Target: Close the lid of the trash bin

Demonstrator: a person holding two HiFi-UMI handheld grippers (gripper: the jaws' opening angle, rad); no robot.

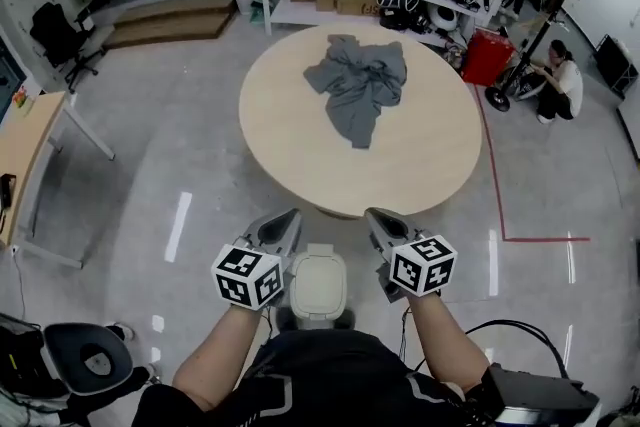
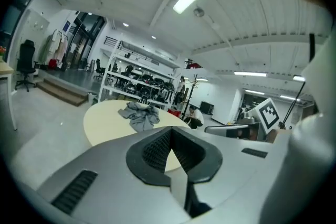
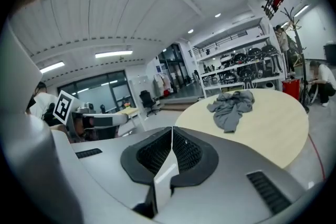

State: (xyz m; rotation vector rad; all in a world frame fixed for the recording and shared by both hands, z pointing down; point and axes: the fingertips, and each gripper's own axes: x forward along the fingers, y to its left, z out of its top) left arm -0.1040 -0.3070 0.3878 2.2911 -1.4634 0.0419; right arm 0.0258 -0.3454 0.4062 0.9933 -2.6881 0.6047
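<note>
Closed, empty: left tongs (image 1: 288,218); likewise right tongs (image 1: 373,217); trash bin (image 1: 300,317) below, between them; its white lid (image 1: 318,283) down.

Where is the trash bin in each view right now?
Head view: trash bin at bottom centre, nearer than the round table.
Left gripper view: not in it.
Right gripper view: not in it.
Shared landmark: grey cloth on that table, in all three.

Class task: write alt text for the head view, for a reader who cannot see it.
Seen from above, a person holds a left hand-held gripper and a right hand-held gripper flanking a small trash bin whose pale lid looks shut. Beyond stands a round table with a crumpled grey garment on it.
</note>
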